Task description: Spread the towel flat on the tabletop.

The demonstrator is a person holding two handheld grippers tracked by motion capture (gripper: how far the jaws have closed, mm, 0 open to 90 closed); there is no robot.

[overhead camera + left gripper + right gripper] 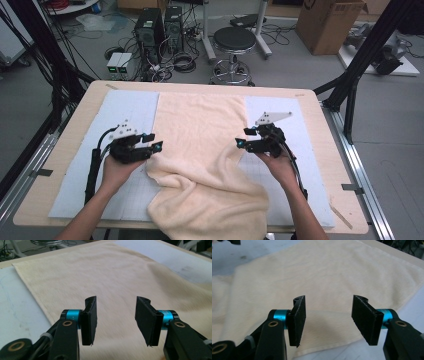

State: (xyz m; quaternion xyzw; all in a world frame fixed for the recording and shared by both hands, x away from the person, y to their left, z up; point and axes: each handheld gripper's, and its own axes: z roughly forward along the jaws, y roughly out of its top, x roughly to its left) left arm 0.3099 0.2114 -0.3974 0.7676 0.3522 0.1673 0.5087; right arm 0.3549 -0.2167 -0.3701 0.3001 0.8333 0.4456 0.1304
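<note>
A cream towel (202, 150) lies down the middle of the table, flat at the far end and rumpled and hanging over the near edge. My left gripper (156, 142) hovers at the towel's left edge, jaws open and pointing right, nothing between them. In the left gripper view the towel (112, 277) spreads beyond the open left gripper (116, 320). My right gripper (241, 140) hovers at the towel's right edge, pointing left, open and empty. The right gripper view has the towel (324, 272) behind the parted right gripper (328, 321).
A pale blue mat (125, 110) covers the wooden table (325, 150) under the towel. Beyond the far edge stand a black stool (234, 42), computer towers (150, 30) and cables on the floor. A dark frame post (350, 85) rises at the right.
</note>
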